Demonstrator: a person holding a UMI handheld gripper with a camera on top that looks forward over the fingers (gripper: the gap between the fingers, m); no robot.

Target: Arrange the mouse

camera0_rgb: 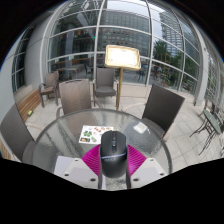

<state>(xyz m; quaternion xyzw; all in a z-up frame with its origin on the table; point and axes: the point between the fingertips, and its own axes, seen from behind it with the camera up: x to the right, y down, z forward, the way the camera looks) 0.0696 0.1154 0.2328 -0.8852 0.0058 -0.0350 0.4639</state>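
A black computer mouse (113,155) sits between my gripper's (113,160) two magenta pads (92,160), above the round glass table (60,135). Both pads press against the mouse's flanks, so the gripper is shut on it. The mouse's nose points away from me, toward the middle of the table. The mouse hides the gap between the fingers.
A card with coloured stickers (95,133) lies on the glass just ahead of the mouse, and a pale sheet (140,128) lies to its right. Several grey chairs (75,97) ring the table. A lamp or sign stand (122,60) rises behind, before tall windows.
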